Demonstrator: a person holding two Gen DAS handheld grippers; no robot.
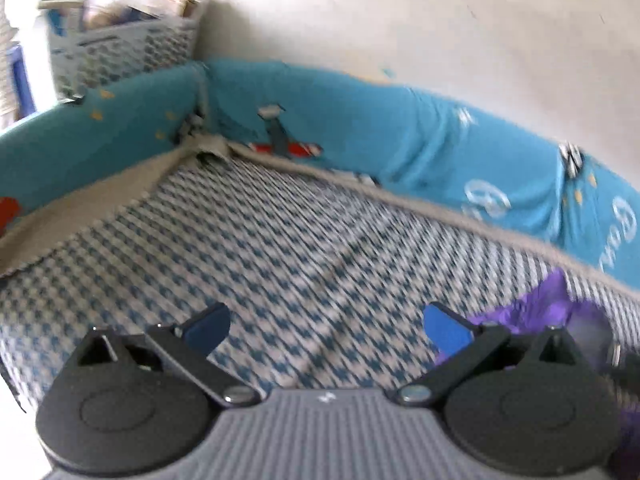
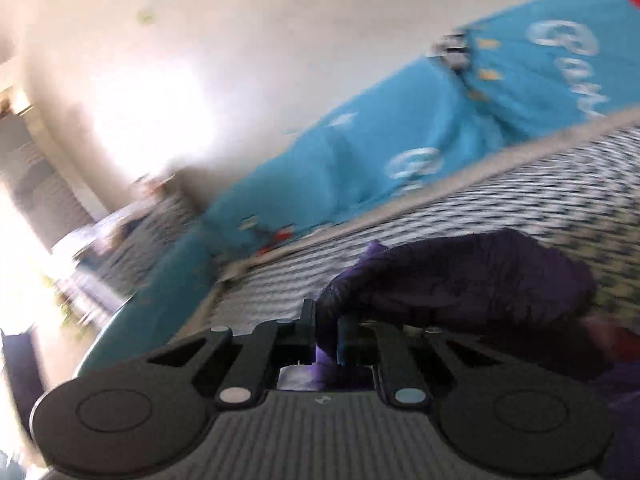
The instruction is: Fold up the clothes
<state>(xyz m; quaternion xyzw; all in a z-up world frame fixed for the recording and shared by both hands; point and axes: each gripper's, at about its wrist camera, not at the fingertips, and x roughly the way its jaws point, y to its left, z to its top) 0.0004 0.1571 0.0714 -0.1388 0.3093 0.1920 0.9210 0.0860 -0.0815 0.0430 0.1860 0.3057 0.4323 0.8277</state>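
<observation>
The purple garment [image 2: 460, 280] lies bunched on the houndstooth bed cover [image 1: 280, 240], one fold of it pinched in the right claw [image 2: 326, 336], whose dark fingers [image 2: 308, 332] are clenched tight on the cloth. From the left side only a crumpled purple edge [image 1: 536, 304] shows, just beside the left claw [image 1: 326, 328]. That claw is released, its blue pads [image 1: 446, 330] spread wide over the checked cover with nothing between them. A padded teal bumper [image 1: 360, 120] printed with aeroplanes and white lettering runs round the bed. Beyond its corner, against the pale wall [image 1: 400, 20], stands a full white laundry basket [image 1: 128, 48]. Both views are blurred.
</observation>
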